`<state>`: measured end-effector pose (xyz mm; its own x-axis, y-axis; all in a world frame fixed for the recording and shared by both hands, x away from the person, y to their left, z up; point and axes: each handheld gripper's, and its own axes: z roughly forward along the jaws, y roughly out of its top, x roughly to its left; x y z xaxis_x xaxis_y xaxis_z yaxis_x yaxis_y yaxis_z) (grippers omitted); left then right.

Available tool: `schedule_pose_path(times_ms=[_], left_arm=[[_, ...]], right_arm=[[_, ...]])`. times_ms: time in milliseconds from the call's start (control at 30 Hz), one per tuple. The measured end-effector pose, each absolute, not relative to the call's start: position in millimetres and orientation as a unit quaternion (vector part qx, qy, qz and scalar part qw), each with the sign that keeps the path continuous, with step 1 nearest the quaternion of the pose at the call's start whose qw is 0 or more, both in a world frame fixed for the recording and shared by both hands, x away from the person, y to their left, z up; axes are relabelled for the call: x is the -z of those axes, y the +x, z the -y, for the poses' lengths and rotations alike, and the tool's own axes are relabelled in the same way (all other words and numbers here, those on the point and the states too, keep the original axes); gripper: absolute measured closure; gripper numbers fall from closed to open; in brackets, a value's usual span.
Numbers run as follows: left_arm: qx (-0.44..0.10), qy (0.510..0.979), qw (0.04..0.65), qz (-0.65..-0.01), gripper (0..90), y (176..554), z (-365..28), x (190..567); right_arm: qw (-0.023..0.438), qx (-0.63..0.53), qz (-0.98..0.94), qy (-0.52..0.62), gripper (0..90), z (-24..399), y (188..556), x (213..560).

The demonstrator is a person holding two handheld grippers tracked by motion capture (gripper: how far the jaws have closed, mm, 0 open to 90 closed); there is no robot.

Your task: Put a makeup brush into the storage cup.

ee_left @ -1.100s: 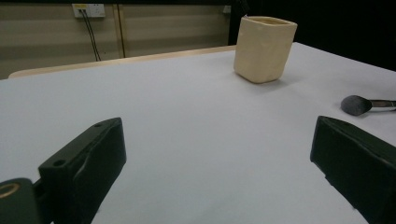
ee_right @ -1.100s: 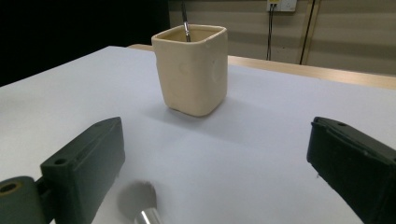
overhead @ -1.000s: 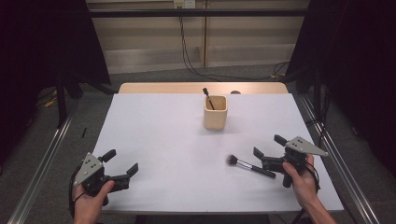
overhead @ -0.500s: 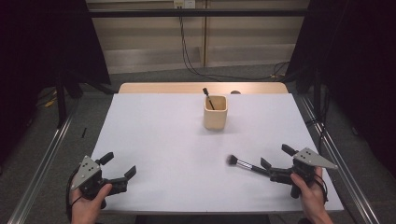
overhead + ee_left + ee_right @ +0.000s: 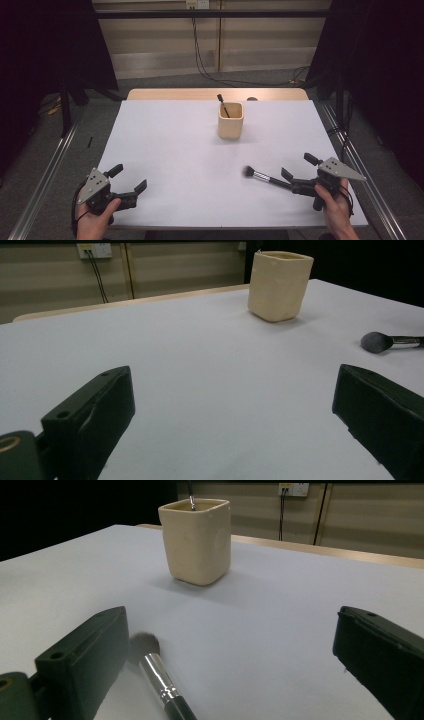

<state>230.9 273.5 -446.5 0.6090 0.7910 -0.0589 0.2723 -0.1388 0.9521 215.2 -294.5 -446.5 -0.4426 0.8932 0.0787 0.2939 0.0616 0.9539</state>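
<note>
Right gripper point(image 5: 301, 175) has withdrawn from beside the makeup brush point(image 5: 264, 177) toward the near table edge (jaws spread wide, handle lying by the left jaw), while the left gripper point(image 5: 129, 183) drew back only slightly.

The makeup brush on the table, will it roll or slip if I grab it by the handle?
The makeup brush has a round, glossy metal ferrule, so it may roll when nudged and could slip between hard fingers. It looks thin and probably light. Its fluffy head would likely squash, so gripping the handle seems wiser.
</note>
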Motion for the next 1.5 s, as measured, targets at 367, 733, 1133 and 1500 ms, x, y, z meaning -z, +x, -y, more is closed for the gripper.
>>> schedule_pose_path(times_ms=[367,733,1133,1500], left_arm=[[-0.241,0.716,0.54,-0.37,3.4,229.3,-273.9,445.7],[-0.235,0.716,0.541,-0.373,3.4,231.7,-274.2,447.0],[-0.24,0.719,0.536,-0.372,3.4,232.6,-272.2,446.4],[-0.242,0.723,0.531,-0.37,3.4,232.8,-272.8,447.3]], right_arm=[[0.269,-0.522,-0.692,0.42,0.7,280.4,230.3,436.0],[0.234,-0.517,-0.724,0.392,3.1,261.9,255.5,427.9],[0.187,-0.504,-0.754,0.377,4.7,249.8,276.8,422.7],[0.13,-0.445,-0.804,0.372,4.0,252.4,294.0,420.9]])
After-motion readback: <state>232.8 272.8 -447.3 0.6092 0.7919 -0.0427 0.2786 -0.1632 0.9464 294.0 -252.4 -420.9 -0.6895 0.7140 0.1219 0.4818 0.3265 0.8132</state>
